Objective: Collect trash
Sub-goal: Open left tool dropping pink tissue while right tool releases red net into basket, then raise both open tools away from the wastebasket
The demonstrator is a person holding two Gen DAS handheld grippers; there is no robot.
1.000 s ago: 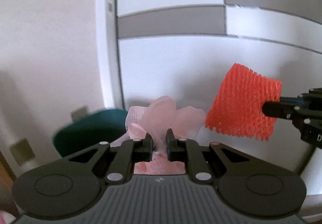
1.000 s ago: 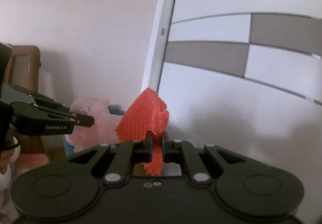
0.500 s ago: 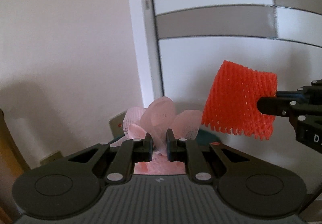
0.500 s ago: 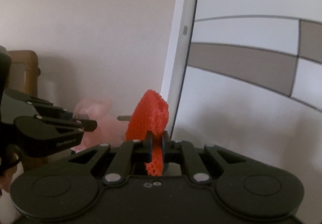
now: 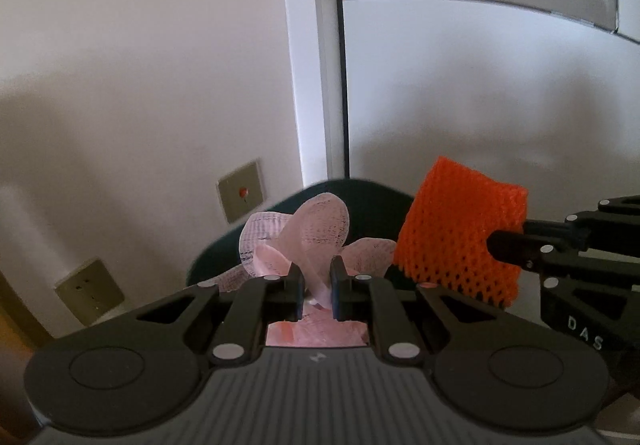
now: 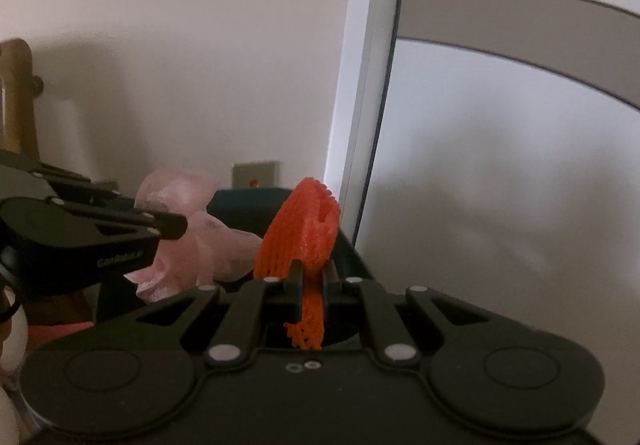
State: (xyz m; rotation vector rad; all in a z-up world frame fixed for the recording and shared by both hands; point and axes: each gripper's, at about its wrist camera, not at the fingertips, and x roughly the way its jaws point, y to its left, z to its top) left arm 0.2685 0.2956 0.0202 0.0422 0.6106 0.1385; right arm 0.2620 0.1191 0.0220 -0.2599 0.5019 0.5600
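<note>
Left wrist view: the left gripper [image 5: 316, 281] is pinched nearly closed on a pale pink foam net [image 5: 304, 237], whose petals fan out above the fingertips. Beside it, to the right, the right gripper [image 5: 500, 245] clamps an orange foam net [image 5: 460, 237] by one edge, so most of that net sticks out to the side. Behind both pieces sits a dark teal bin [image 5: 360, 197], low against the wall [image 5: 140, 85] next to a white door frame [image 5: 316, 65]. Two wall sockets [image 5: 240, 197] show to the left of it.

From the right wrist camera the orange net [image 6: 304, 229] is squeezed flat between fully closed fingers, a frayed tail hanging below them, and the bin's rim [image 6: 248, 205] lies just beyond it. The pink net [image 6: 188, 229] hangs to the left in the other gripper [image 6: 176, 227].

Both pieces look to be on their way to the bin, neither yet over its opening as far as I can judge. The risk is in the release: foam this light can cling to the pads or drift, and let go too early it could land on the floor beside the bin. The two nets are close together, so they might snag, one dragging the other off line. The bin's mouth is mostly hidden behind the trash, which makes aiming harder.
</note>
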